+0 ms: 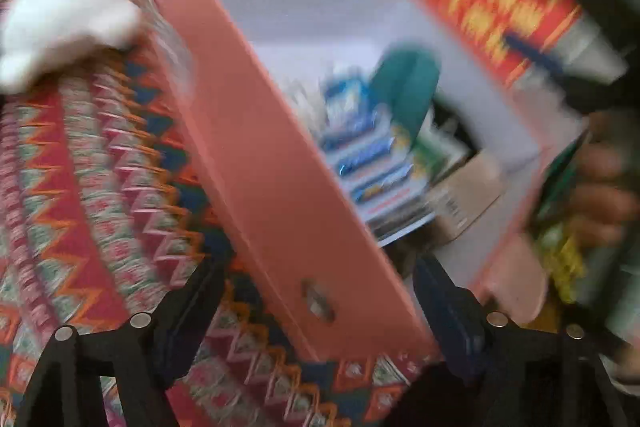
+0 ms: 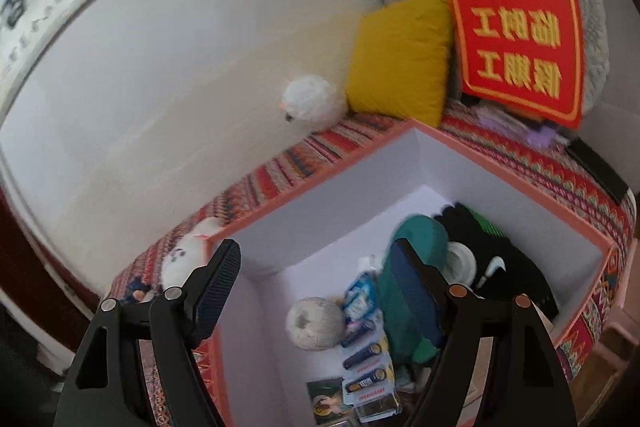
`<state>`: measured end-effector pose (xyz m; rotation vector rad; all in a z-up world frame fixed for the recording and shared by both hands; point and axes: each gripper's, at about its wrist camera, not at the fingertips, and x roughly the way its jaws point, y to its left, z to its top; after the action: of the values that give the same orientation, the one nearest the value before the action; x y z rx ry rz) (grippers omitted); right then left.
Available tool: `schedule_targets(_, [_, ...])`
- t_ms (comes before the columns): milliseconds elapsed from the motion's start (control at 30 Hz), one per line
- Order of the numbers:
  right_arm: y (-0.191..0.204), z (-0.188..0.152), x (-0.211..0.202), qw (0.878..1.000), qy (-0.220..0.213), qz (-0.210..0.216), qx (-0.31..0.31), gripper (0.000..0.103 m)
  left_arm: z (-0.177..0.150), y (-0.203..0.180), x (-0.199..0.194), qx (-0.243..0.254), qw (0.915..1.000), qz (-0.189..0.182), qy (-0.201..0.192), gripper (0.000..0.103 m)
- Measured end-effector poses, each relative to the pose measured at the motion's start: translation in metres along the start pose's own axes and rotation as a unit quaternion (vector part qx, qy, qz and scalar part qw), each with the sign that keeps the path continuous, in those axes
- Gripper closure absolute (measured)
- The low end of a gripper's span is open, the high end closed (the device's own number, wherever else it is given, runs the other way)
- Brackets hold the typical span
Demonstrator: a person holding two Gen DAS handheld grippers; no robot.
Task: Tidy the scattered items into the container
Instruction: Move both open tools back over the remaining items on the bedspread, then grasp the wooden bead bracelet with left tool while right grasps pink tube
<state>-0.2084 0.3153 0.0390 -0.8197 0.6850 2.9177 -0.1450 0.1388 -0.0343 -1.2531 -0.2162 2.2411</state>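
Note:
A pink box (image 2: 516, 175) with a white inside stands on a patterned cloth. It holds a twine ball (image 2: 316, 323), a battery pack (image 2: 368, 363), a teal cloth bundle (image 2: 420, 247), a tape roll (image 2: 460, 261) and a black item with a white swoosh (image 2: 508, 267). My right gripper (image 2: 316, 275) hangs open and holds nothing above the box's left half. The left wrist view is motion-blurred. There my left gripper (image 1: 322, 307) is open, its fingers on either side of the pink box wall (image 1: 256, 155). A white plush toy (image 2: 188, 259) lies on the cloth outside the box.
A white fluffy ball (image 2: 312, 103), a yellow cushion (image 2: 400, 55) and a red sign with yellow characters (image 2: 512, 7) sit behind the box. A purple item (image 2: 536, 133) and a black bar (image 2: 600, 173) lie at the right. A person's fingers (image 1: 604, 187) show beside the box.

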Motion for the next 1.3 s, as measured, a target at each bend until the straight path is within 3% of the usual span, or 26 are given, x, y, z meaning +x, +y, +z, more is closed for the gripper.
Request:
schedule_targets(33, [0.006,-0.001,-0.004,1.0,-0.007,0.004,-0.007,0.023,-0.006,0.011,-0.022,-0.002,0.9996,0.007,-0.029,0.013])
schedule_targets(100, [0.027,-0.006,-0.01,0.999,-0.019,0.019,-0.033,0.022,-0.023,0.042,-0.066,0.012,0.9936,0.071,-0.087,0.007])
schedule_targets(167, [0.049,-0.013,-0.008,0.998,-0.015,0.04,-0.055,0.022,-0.041,0.082,-0.1,0.028,0.9797,0.154,-0.125,0.006])
schedule_targets(300, [0.118,-0.053,0.011,0.984,0.039,0.098,-0.143,0.022,-0.066,0.172,-0.122,0.042,0.9545,0.274,-0.11,0.007])
schedule_targets(367, [0.151,-0.08,0.022,0.971,0.071,0.124,-0.19,0.022,-0.074,0.209,-0.121,0.045,0.9454,0.31,-0.088,0.007])
schedule_targets(467, [0.199,-0.123,0.039,0.946,0.131,0.168,-0.245,0.022,-0.081,0.247,-0.113,0.031,0.9497,0.306,-0.059,0.01])
schedule_targets(533, [0.237,-0.152,0.05,0.921,0.164,0.197,-0.294,0.023,-0.079,0.267,-0.104,0.019,0.9493,0.311,-0.041,0.012])
schedule_targets(667, [0.289,-0.185,0.065,0.891,0.179,0.223,-0.353,0.029,-0.09,0.277,-0.089,0.06,0.9483,0.312,-0.005,0.011])
schedule_targets(767, [0.331,-0.212,0.09,0.868,0.208,0.238,-0.382,0.04,-0.095,0.277,-0.096,0.06,0.9505,0.305,-0.013,0.014])
schedule_targets(833, [0.365,-0.232,0.114,0.853,0.224,0.237,-0.407,0.045,-0.097,0.277,-0.101,0.057,0.9496,0.308,-0.013,0.03])
schedule_targets(900, [0.388,-0.25,0.134,0.841,0.234,0.23,-0.43,0.05,-0.099,0.282,-0.108,0.042,0.9477,0.316,-0.022,0.08])
schedule_targets(967, [0.41,-0.268,0.157,0.828,0.243,0.221,-0.455,0.05,-0.101,0.284,-0.115,0.022,0.9487,0.314,-0.028,0.085])
schedule_targets(1033, [0.424,-0.286,0.174,0.81,0.255,0.217,-0.482,0.082,-0.105,0.282,-0.119,0.021,0.9528,0.302,-0.028,0.085])
schedule_targets(1067, [0.427,-0.294,0.18,0.801,0.255,0.202,-0.503,0.082,-0.106,0.28,-0.122,0.019,0.9576,0.286,-0.032,0.085])
schedule_targets(1167, [0.42,-0.287,0.172,0.803,0.248,0.21,-0.499,0.083,-0.108,0.264,-0.137,0.029,0.973,0.222,-0.056,0.085])
schedule_targets(1200, [0.409,-0.276,0.163,0.809,0.252,0.223,-0.481,0.083,-0.109,0.257,-0.142,0.034,0.9773,0.199,-0.065,0.084])
schedule_targets(1300, [0.377,-0.252,0.139,0.822,0.266,0.247,-0.438,0.083,-0.109,0.234,-0.16,0.06,0.9835,0.14,-0.098,0.084])
